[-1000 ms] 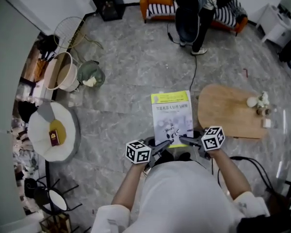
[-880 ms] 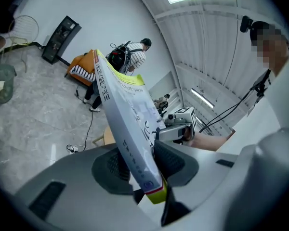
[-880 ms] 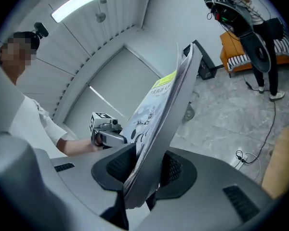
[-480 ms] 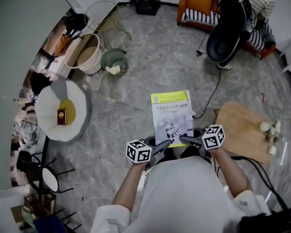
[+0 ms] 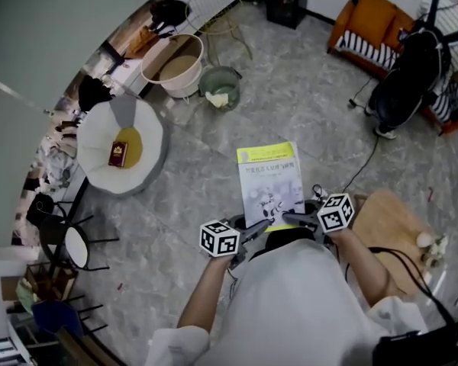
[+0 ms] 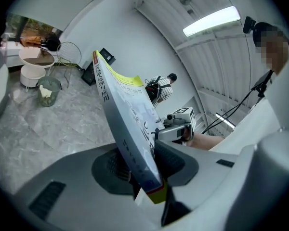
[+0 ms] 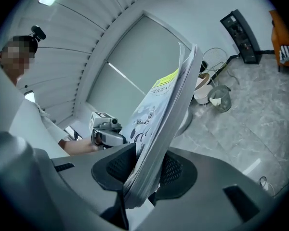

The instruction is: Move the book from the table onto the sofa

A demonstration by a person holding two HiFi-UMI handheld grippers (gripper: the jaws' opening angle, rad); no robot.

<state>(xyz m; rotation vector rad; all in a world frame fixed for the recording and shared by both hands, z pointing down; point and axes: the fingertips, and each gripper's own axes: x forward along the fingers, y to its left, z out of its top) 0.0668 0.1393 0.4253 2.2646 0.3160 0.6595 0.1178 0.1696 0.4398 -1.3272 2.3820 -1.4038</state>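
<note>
Left tool (image 5: 261, 225) and right tool (image 5: 288, 219) clamp the book (image 5: 270, 178); sofa (image 5: 364, 23) partly hidden behind a person (image 5: 412, 75).

The book (image 5: 270, 183) has the left gripper (image 5: 258, 225) clamped on its near left corner and the right gripper (image 5: 288, 218) on its near right corner. Left of the book lies a round cushion (image 5: 99, 174) with a small booklet (image 5: 118, 154) on it. The table (image 5: 389, 227) stands right of the book, and the sofa (image 5: 366, 29) is far beyond it to the right.
</note>
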